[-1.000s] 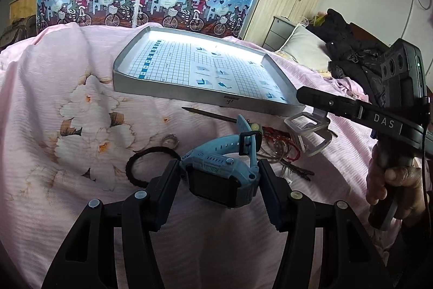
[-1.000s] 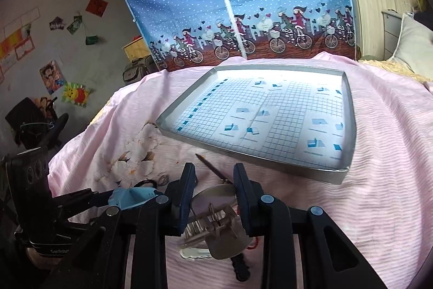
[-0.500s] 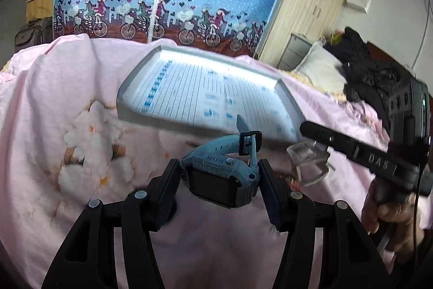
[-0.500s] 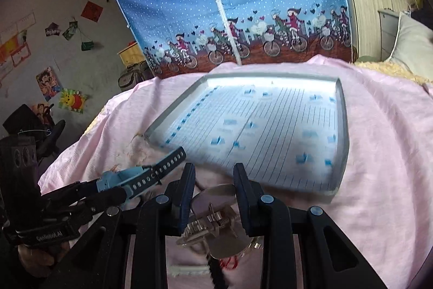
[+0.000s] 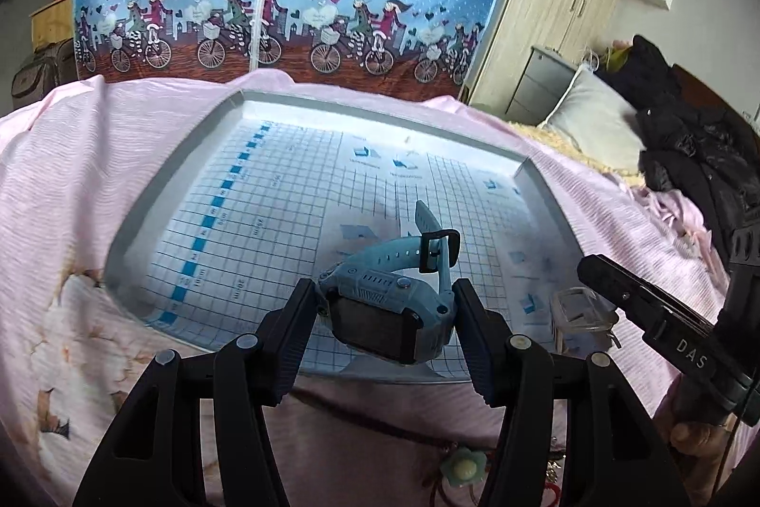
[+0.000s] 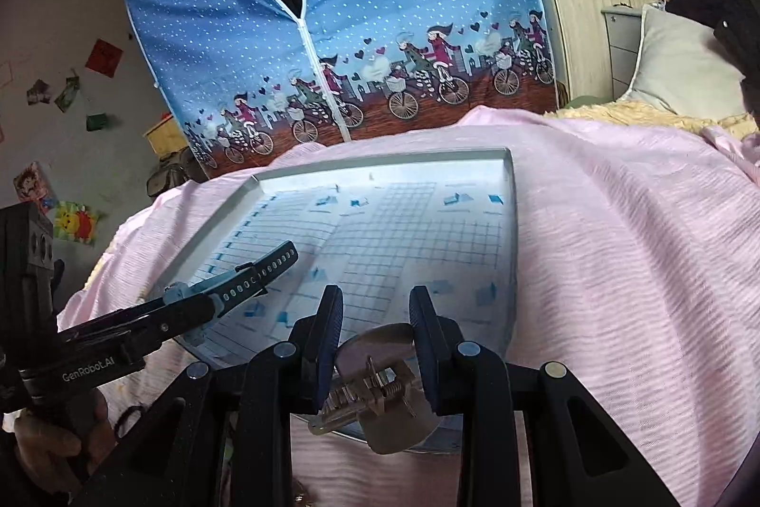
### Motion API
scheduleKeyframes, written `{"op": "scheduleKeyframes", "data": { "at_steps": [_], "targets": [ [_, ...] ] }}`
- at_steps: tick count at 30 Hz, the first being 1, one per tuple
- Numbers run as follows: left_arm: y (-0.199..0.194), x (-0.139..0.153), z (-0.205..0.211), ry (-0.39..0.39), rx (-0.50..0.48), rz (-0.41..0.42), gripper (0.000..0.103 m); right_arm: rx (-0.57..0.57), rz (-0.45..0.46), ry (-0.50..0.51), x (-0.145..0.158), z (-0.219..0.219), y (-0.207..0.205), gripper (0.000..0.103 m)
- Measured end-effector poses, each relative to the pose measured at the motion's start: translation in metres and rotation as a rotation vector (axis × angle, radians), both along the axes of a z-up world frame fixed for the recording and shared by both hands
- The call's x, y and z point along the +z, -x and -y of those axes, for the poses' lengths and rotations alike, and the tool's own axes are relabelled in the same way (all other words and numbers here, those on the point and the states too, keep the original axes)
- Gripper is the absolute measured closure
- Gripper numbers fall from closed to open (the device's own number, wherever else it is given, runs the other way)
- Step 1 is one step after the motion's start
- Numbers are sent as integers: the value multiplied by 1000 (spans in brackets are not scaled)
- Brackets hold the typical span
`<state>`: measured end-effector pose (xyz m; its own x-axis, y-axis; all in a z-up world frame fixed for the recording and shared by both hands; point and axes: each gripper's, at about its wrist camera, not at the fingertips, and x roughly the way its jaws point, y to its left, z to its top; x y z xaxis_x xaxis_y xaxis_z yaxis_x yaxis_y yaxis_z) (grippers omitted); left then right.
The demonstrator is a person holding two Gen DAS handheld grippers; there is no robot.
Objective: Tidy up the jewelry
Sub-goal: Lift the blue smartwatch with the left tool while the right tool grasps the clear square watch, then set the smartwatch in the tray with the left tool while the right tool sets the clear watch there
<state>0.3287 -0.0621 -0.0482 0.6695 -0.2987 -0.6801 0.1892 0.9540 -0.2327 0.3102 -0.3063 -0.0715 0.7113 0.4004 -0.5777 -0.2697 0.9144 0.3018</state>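
The left hand-held gripper point(image 5: 384, 317) is clenched on a light-blue watch point(image 5: 387, 307), its pads pressing the two sides of the case. The dark face points back at the camera, and the buckled strap loops up and forward, away from the fingers, over the near part of the tray point(image 5: 156, 193). The tray, lined with blue grid paper, lies on the pink bedspread point(image 5: 71, 155) just ahead of and below both grippers. Its low raised rim runs all round, and its floor ahead of the watch is bare.

The right hand-held gripper point(image 6: 375, 345) grips a silver clip point(image 6: 375, 397) with a visible spring, which hangs between and below its fingers above the tray's near edge. In the left wrist view a clear glass piece point(image 5: 579, 312) shows at that gripper's tip, to the right of the watch.

A second ago both grippers were short of the tray, above loose items on the bedspread; now both have come forward and up, so that the watch hangs over the tray's near edge.
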Motion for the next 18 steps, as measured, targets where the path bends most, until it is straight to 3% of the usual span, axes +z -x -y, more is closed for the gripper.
{"op": "scheduleKeyframes", "data": {
  "at_steps": [5, 7, 8, 9, 11, 15, 17, 18],
  "targets": [
    [-8, -17, 4, 8, 20, -70, 51, 0, -7, 10, -4, 5, 3, 74],
    [-6, -17, 2, 23, 23, -93, 50, 4, 3, 14, 1, 7, 5, 67],
    [-4, -14, 1, 28, 22, -87, 49, 3, 13, 19, 5, 8, 7, 58],
    [0, -9, 0, 30, 19, -73, 43, -4, 25, 26, 10, 9, 10, 48],
    [11, 3, -1, 22, 21, -37, 26, -18, 50, 35, 20, 13, 16, 39],
    [36, 34, -5, 28, 41, 47, 20, -31, 87, 32, 40, 19, 38, 21],
    [53, 50, -11, 47, 60, 100, 1, -30, 114, 30, 50, 20, 53, 11],
    [62, 58, -14, 54, 70, 133, 1, -31, 132, 36, 57, 19, 62, 4]
  ]
}}
